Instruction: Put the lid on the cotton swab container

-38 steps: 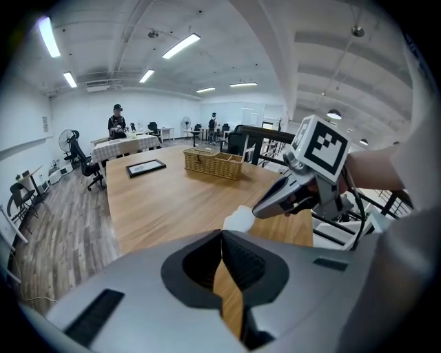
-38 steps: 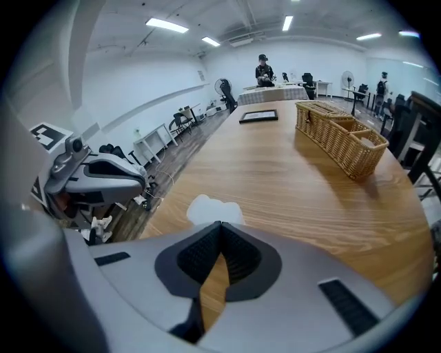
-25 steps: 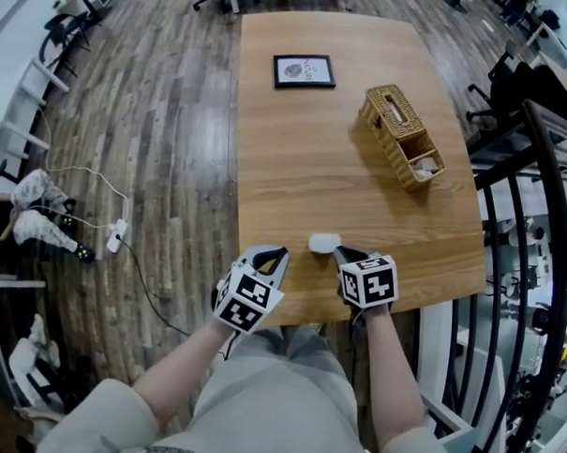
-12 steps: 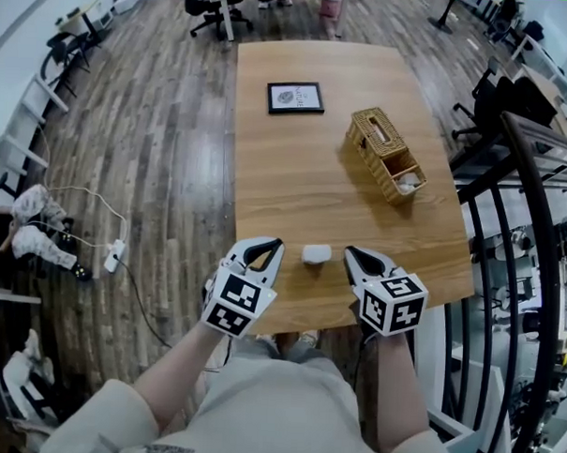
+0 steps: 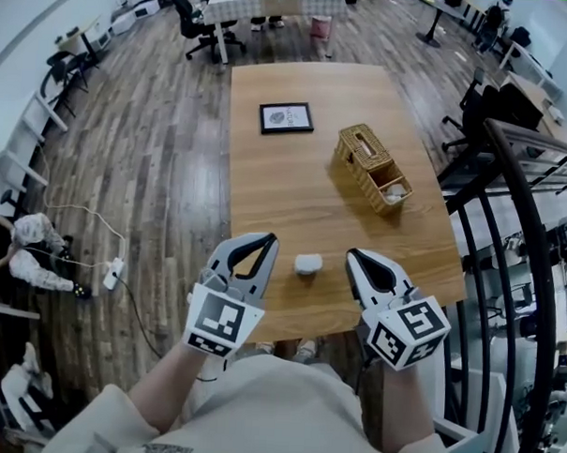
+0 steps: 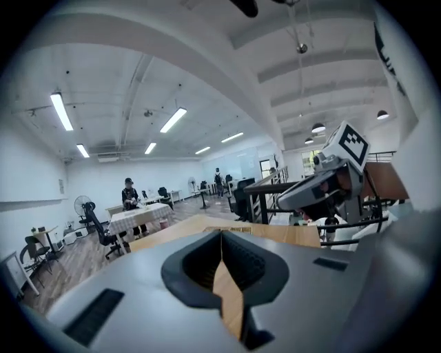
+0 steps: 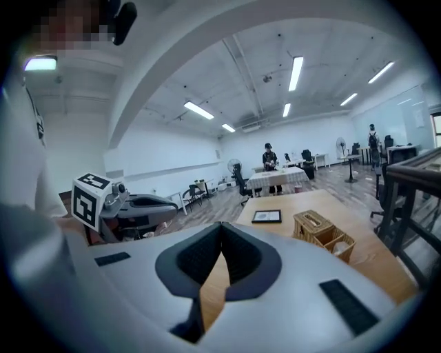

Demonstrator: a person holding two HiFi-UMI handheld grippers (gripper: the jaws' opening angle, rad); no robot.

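Note:
A small white rounded piece [image 5: 308, 263], either the lid or the container, lies on the wooden table [image 5: 294, 193] near its front edge. A second small white item [image 5: 394, 191] sits in the open end compartment of a wicker basket [image 5: 369, 164]. My left gripper [image 5: 267, 238] is left of the white piece and my right gripper [image 5: 354, 256] is right of it, both apart from it. Each has its jaws closed tip to tip with nothing between them, as the left gripper view [image 6: 221, 232] and the right gripper view [image 7: 221, 225] show.
A black-framed picture [image 5: 286, 118] lies flat at the far middle of the table. The basket [image 7: 322, 233] and picture [image 7: 266, 216] also show in the right gripper view. A black railing [image 5: 522, 231] runs along the right. Cables lie on the floor at the left.
Both grippers have risen toward the camera and spread a little apart. The white piece stays on the table between them. The head view has tipped to show more of the room.

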